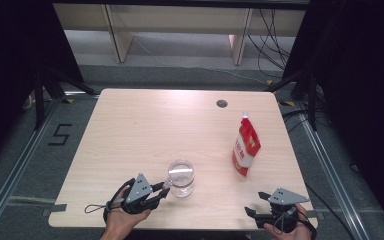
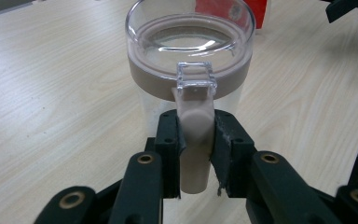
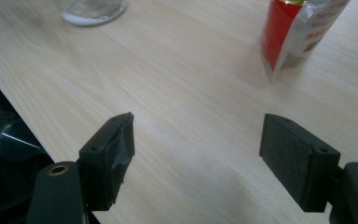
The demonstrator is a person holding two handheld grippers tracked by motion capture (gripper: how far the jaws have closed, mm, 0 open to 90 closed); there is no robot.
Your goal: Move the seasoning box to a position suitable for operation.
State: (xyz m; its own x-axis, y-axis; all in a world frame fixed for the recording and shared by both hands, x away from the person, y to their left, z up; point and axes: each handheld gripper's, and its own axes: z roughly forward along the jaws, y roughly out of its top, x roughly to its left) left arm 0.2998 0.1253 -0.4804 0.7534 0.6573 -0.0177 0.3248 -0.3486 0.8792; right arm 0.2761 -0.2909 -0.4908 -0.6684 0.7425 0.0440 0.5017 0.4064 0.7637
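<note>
A clear plastic cup [image 1: 181,177] with a beige band and a beige handle [image 2: 195,140] stands upright near the table's front edge, left of centre. My left gripper [image 1: 164,189] is shut on that handle, its black pads [image 2: 226,140] pressing it from both sides. At the front right corner my right gripper [image 1: 256,203] rests open, and in its own view the right gripper [image 3: 198,149] has only bare table between its jaws. A red and white bag [image 1: 245,146] stands upright beyond the right gripper, and this bag [image 3: 298,32] sits at the upper right of the right gripper view.
The light wooden table [image 1: 145,125] has a small dark round hole [image 1: 222,103] near its far edge. The cup's base [image 3: 93,11] sits at the top left of the right gripper view. Metal rails and dark stands flank the table.
</note>
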